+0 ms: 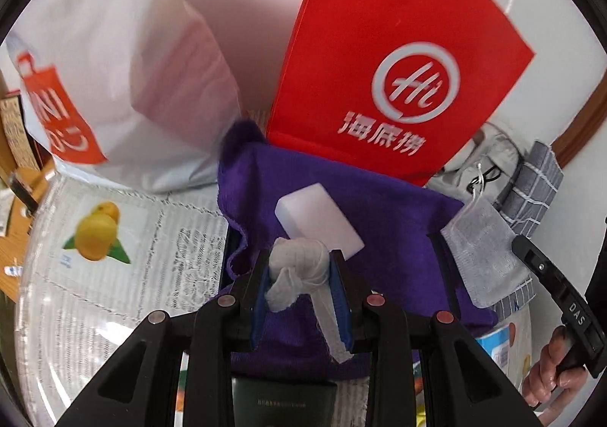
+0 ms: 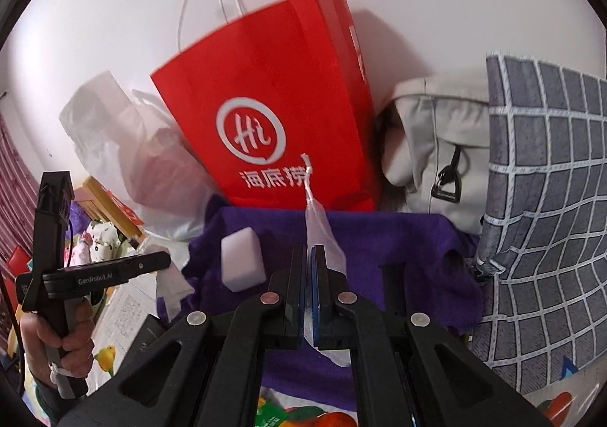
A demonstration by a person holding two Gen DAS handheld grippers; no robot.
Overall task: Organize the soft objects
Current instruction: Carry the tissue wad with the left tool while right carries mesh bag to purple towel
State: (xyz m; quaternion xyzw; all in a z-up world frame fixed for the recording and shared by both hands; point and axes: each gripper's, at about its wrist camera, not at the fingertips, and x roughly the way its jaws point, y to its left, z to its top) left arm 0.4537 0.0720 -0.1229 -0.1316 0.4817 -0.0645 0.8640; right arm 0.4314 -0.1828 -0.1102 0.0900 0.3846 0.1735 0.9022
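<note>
My left gripper (image 1: 299,262) is shut on a knotted white cloth bundle (image 1: 297,256), whose tail hangs between the blue pads. Just beyond it a white sponge block (image 1: 318,220) lies on a purple towel (image 1: 383,199) draped over a dark box. My right gripper (image 2: 309,252) is shut on a thin translucent pouch (image 2: 320,229) with a knotted string on top. In the left wrist view this pouch (image 1: 489,256) hangs at the right gripper (image 1: 518,243). The right wrist view shows the sponge (image 2: 242,262), the towel (image 2: 398,237) and the left gripper (image 2: 165,262) with its cloth (image 2: 172,284).
A red paper bag (image 2: 273,115) stands against the wall behind the towel, a white plastic bag (image 1: 125,59) to its left. A beige bag with a buckle (image 2: 436,138) and a grey checked cloth (image 2: 546,180) sit at the right. Newspaper (image 1: 114,267) covers the surface.
</note>
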